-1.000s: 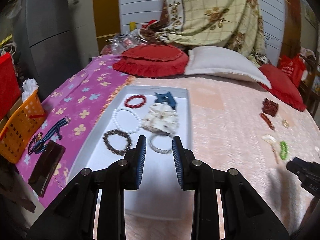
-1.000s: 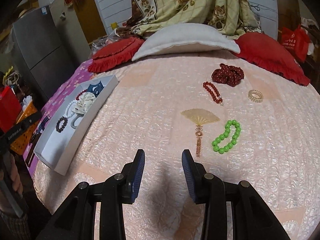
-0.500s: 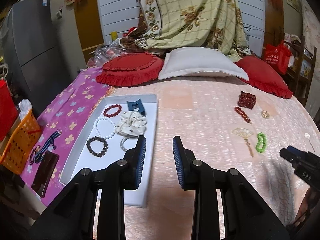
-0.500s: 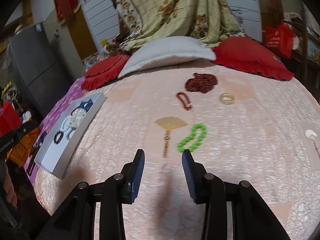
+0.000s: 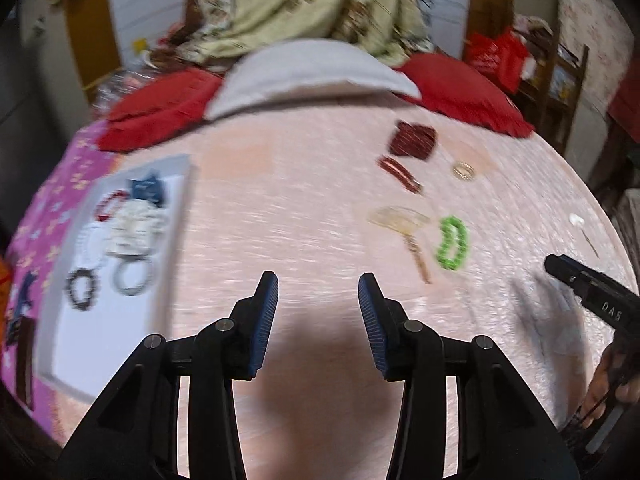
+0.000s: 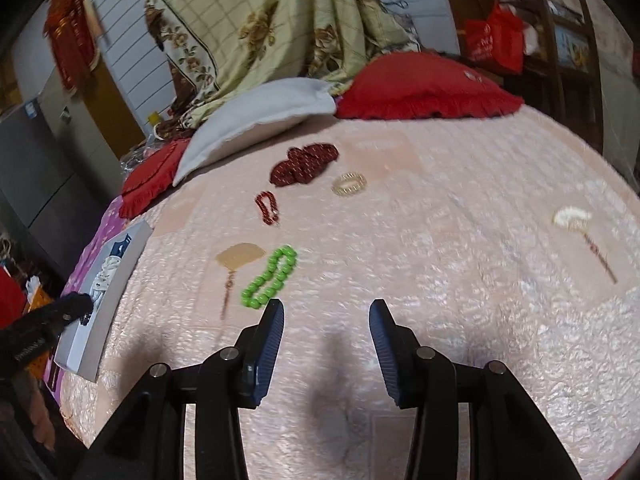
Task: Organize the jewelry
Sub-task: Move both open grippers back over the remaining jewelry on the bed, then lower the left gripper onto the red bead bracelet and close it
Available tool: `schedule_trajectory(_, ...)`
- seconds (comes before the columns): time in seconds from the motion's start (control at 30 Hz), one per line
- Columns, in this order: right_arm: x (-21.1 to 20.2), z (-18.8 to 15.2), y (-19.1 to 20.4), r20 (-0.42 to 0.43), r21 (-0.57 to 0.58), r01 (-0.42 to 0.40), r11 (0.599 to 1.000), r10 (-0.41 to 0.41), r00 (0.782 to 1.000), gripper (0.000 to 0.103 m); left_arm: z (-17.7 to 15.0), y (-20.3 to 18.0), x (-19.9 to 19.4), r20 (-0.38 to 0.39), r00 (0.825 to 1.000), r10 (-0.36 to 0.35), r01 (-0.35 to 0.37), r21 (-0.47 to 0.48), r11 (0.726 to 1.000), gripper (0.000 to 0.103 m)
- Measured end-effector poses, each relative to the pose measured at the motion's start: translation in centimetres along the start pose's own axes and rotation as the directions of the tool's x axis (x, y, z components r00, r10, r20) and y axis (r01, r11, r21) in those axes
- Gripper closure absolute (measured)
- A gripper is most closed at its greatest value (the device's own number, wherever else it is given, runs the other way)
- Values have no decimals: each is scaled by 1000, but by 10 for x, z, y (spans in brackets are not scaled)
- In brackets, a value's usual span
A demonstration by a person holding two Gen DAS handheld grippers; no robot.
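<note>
A white tray (image 5: 64,344) at the left of the pink bedspread holds several bracelets and a white scrunchie (image 5: 134,226). Loose on the bed lie a green bead bracelet (image 6: 270,278), a small fan pendant (image 6: 239,258), a red bead bracelet (image 6: 267,208), a dark red bead pile (image 6: 304,162), a gold ring bracelet (image 6: 349,183) and a white pendant (image 6: 572,218). My left gripper (image 5: 318,286) is open and empty above the bed, right of the tray. My right gripper (image 6: 326,314) is open and empty, just right of the green bracelet.
Red cushions (image 6: 424,88) and a white pillow (image 6: 256,120) line the back of the bed under a hanging floral blanket (image 6: 280,28). A purple flowered cloth (image 5: 44,200) lies left of the tray. Shelves stand at the far right.
My left gripper has swung right, from over the tray to the middle of the bed, and opened wider. My right gripper has moved right and forward, so the green bracelet now lies at its left.
</note>
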State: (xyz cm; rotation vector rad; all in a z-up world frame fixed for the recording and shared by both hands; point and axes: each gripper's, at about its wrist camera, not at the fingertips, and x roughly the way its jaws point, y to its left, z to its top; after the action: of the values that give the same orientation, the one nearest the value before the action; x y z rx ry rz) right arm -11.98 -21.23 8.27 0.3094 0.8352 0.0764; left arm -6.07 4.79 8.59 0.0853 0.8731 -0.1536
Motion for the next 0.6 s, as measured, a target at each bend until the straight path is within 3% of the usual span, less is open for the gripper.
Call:
schedule_trajectory(0.23,18,-11,-10,-31,-9,-31,999,31,999,61,11,-31,63,-116,985,-126,125,-12,992,62)
schedule_trajectory(0.33,24,-14,-14,-37,0,-46,999,46,998,61,20,-42,79,-132,984,-121,121,-8,993,62)
schedule_trajectory(0.47,29,-15,-19,-45,10,-61,998,61,997,61,57,-53,94,-101,989,-110,111,5,994,62)
schedule_trajectory(0.6,35,-17,-22,-50,31,-92,995,94,994,61,95,-49,124,-121,979,-164,156,-74,985,62)
